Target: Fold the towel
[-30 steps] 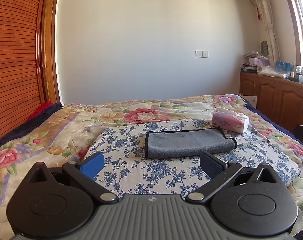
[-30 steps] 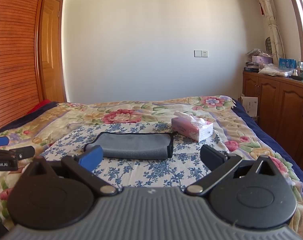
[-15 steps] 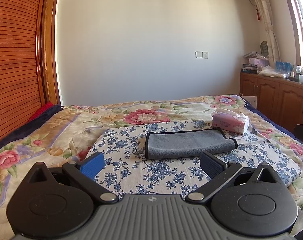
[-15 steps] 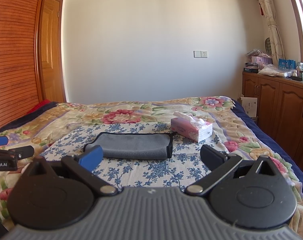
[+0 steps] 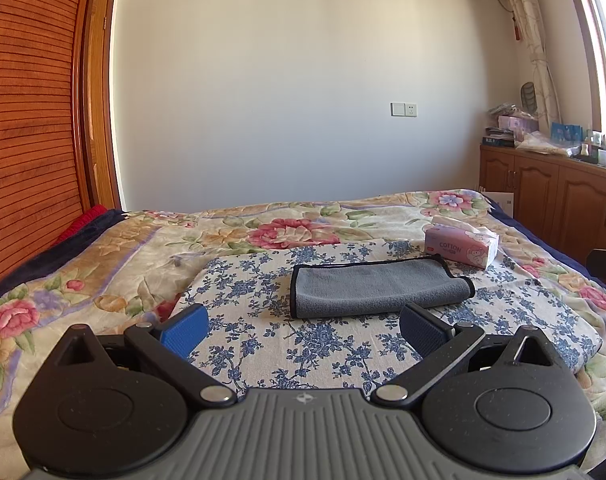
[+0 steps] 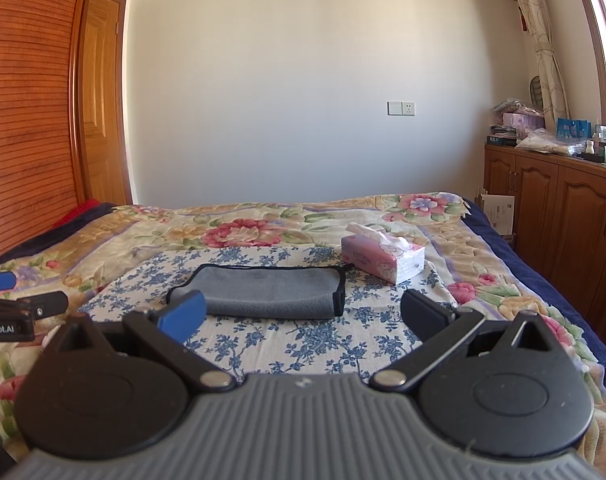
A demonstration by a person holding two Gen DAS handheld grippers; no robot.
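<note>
The left tongs (image 5: 301, 330) hang released above the bed, their blue-padded fingers spread wide with nothing between them. The right tongs (image 6: 303, 314) are released too, gaping and empty, and held at much the same height. The two sit side by side, the left tongs showing at the left edge of the right wrist view.

Just beyond both lies the towel (image 5: 377, 290), grey with a dark edging. It rests flat on a blue-flowered cloth (image 5: 247, 292) spread over the flowered bed (image 5: 103, 264). It looks already doubled over at least once, with a rounded fold along its near edge and bound edges at the ends. Neither tongs touches it. A pink tissue box (image 5: 461, 244) stands just beside the towel's far right corner.

Judging from this, the risk lies in the grasp. The towel is layered, so a pinch at an end may catch only the top layer and pull the fold open. Reaching too deep could nip the cloth below and drag it along. If the two tongs lift unevenly, the edges will not meet. A wide sweep on the right could knock the tissue box.
</note>
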